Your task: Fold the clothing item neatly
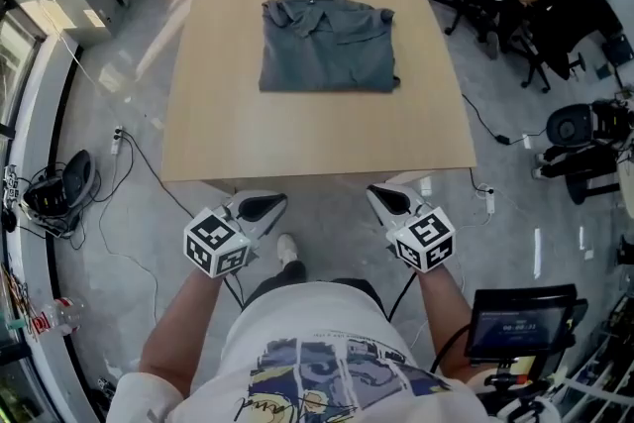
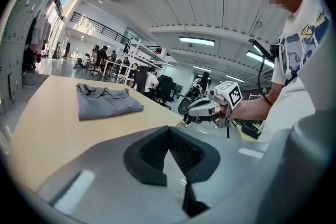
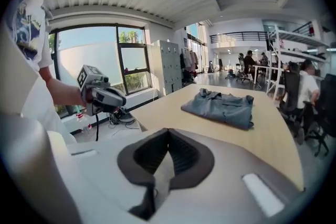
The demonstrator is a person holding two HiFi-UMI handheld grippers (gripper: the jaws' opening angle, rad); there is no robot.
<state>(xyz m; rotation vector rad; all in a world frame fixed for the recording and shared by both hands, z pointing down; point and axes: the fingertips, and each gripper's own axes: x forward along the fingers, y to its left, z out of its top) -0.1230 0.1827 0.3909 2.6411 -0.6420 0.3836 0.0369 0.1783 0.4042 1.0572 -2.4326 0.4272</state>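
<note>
Grey shirt (image 1: 327, 45) lies folded — collar up — on the wooden table (image 1: 228, 134).

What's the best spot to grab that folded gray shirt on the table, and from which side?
Probably its straight near edge: the left gripper on the near-left corner of the shirt, the right gripper on the near-right, coming from the person's side. It lies flat, collar far away, so that folded edge is even and faces them.
</note>
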